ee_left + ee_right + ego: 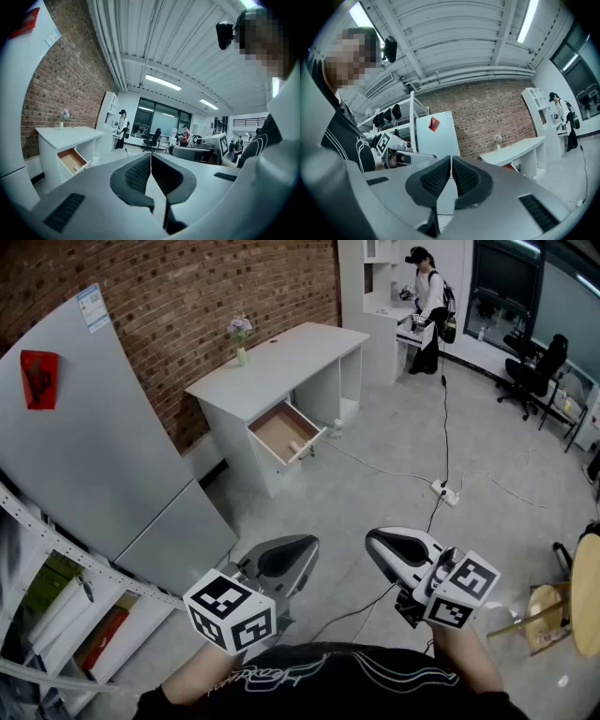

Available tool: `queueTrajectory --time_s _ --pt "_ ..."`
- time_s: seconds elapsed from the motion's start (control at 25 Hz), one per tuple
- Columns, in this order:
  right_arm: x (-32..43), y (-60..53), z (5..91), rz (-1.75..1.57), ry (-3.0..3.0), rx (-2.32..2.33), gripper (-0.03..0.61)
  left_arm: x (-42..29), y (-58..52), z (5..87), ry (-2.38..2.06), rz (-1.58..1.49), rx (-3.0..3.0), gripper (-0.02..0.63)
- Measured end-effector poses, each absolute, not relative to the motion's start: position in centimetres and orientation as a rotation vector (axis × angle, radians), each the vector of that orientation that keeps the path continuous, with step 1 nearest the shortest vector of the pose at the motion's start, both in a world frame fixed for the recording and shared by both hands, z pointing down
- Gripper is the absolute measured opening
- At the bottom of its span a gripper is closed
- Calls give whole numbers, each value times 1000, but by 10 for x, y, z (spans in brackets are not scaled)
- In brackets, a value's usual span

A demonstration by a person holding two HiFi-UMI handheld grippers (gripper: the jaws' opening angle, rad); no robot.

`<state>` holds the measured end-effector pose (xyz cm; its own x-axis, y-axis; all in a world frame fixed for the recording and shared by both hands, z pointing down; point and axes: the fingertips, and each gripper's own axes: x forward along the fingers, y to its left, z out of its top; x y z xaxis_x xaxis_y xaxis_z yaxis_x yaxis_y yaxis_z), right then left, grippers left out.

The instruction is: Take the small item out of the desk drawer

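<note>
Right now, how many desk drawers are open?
1. The open drawer sticks out of the front of the white desk, at the end nearer the flower vase. Any shut drawers can't be made out from here.

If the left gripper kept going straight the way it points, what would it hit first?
Nothing close: the left gripper aims past the desk over bare floor; far off, probably the office chair, depth unclear.
</note>
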<state>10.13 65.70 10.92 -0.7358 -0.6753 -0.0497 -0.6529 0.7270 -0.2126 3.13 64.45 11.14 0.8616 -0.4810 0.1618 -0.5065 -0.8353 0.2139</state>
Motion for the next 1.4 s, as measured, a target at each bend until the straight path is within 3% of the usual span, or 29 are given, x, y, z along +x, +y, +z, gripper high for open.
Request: queueTrajectory --time_s 0.8,1.4 --pt "125 644 131 -344 2768 -1129 50 49 633 129 -707 201 2771 23" --pt "115 439 176 -474 2813 -1159 51 42 424 176 -688 154 2674 23"
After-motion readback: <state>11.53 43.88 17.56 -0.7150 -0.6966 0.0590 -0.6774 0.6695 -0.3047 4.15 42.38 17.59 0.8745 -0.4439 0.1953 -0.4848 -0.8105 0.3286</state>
